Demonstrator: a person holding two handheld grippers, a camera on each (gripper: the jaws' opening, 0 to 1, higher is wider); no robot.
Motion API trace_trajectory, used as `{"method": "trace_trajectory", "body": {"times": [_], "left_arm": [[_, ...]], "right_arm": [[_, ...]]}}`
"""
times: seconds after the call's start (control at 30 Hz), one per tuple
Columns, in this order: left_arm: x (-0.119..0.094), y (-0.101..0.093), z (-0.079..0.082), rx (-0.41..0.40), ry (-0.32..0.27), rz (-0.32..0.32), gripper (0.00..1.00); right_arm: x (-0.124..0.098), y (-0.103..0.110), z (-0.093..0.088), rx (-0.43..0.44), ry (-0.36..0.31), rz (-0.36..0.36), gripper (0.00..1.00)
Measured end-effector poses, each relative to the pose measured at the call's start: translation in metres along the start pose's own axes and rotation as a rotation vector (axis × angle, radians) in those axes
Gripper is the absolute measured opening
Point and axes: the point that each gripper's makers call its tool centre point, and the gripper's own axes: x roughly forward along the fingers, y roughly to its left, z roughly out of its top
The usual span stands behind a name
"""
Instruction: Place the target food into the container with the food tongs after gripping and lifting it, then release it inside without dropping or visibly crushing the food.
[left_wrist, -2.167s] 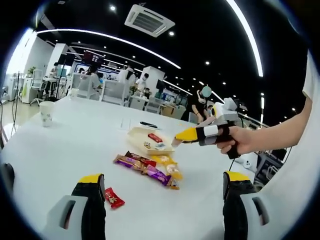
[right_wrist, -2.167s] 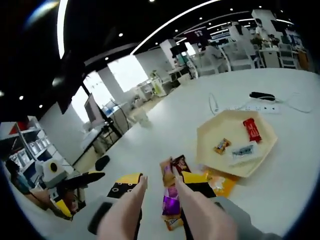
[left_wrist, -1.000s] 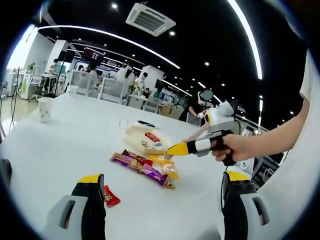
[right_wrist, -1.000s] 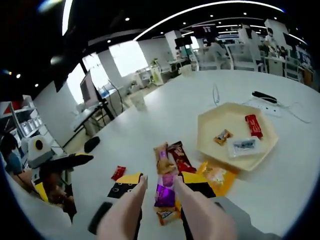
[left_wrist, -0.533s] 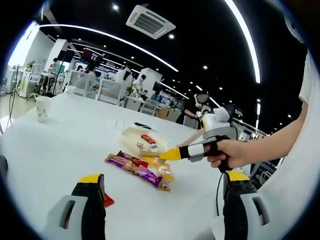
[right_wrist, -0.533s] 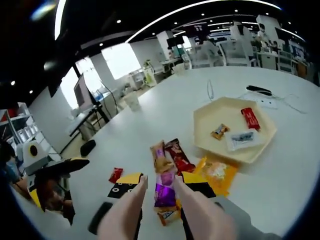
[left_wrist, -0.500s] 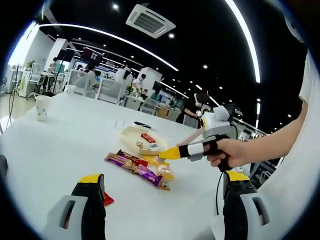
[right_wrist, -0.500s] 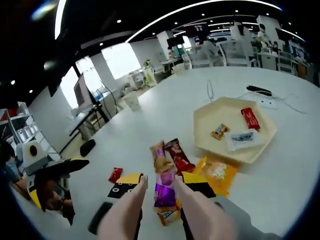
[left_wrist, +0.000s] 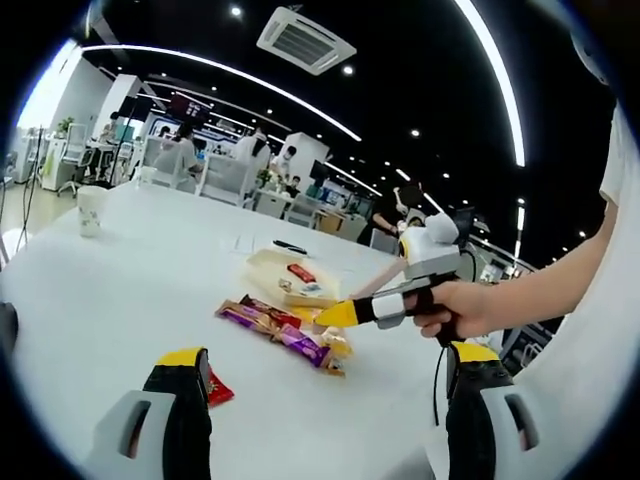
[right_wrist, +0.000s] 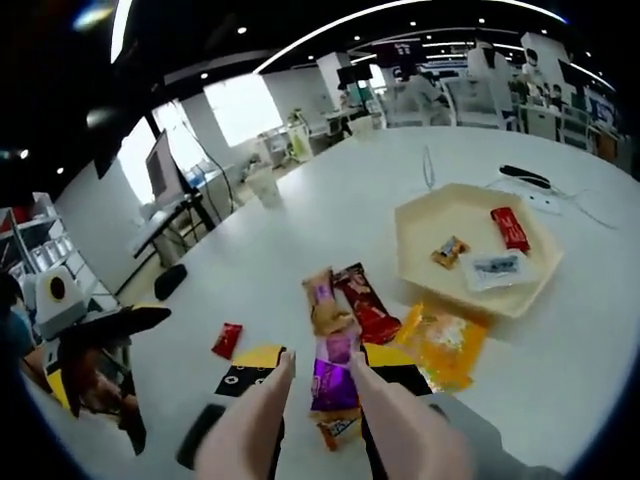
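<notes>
Purple foil wrapper (right_wrist: 334, 384) lies between my right gripper's (right_wrist: 318, 372) pink tongs (right_wrist: 250, 425), which stand a little apart and grip nothing; the cream hexagonal tray (right_wrist: 420, 260) sits farther off to the right; my left gripper (left_wrist: 325, 368) hangs wide open, empty. My worry: the neighbouring orange packet (right_wrist: 446, 347) and brown bar (right_wrist: 324, 302) touch it, so I may pinch two or squash it.

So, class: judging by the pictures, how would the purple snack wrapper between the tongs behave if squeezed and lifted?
The purple wrapper looks like thin glossy film, so probably light and somewhat slippery. It lies flat and long on the table, so its ends would likely droop. The tongs might crumple it.
</notes>
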Motion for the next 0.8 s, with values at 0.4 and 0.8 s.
{"method": "trace_trajectory", "body": {"times": [0.4,0.8], "left_arm": [[-0.002,0.003,-0.002,-0.003,0.004,0.006,0.99],[-0.002,0.006,-0.004,-0.002,0.016,0.007,0.99]], "right_arm": [[0.007,-0.005,-0.005,-0.045,0.01,-0.039,0.28],[0.013,-0.006,-0.011,-0.041,0.038,-0.052,0.29]]}}
